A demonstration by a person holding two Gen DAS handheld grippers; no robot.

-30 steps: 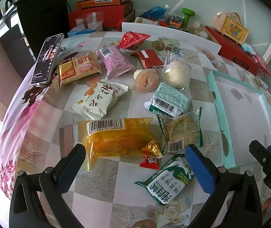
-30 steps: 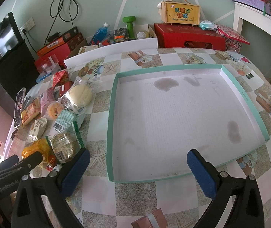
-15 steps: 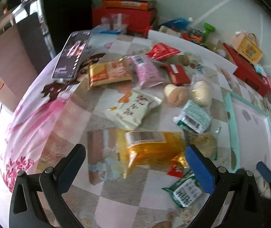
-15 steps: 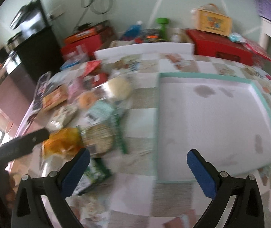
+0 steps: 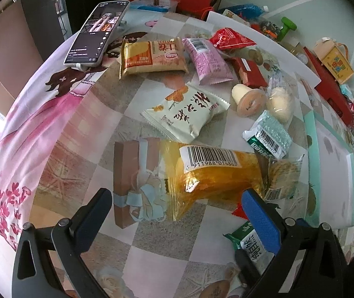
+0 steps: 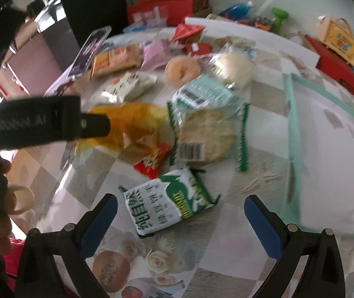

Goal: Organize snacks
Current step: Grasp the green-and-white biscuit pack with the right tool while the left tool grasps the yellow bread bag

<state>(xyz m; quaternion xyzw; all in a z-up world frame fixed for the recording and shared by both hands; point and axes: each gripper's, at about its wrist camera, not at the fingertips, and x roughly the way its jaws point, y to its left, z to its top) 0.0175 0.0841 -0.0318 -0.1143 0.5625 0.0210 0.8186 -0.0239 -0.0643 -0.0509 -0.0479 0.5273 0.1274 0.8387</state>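
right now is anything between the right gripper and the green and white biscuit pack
Nothing visible. The right gripper is open, and the green and white biscuit pack lies flat on the table between its fingers, with no other snack on it.

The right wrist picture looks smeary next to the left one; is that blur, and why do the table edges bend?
Right wrist view: motion blur smears the round cracker pack and the teal tray; the green-and-white biscuit packet is a little sharper. Left wrist view: crisp, the barcode on the orange packet is readable, with window glare at the left edge. Both views: the fisheye lens curves the table and darkens the corners.
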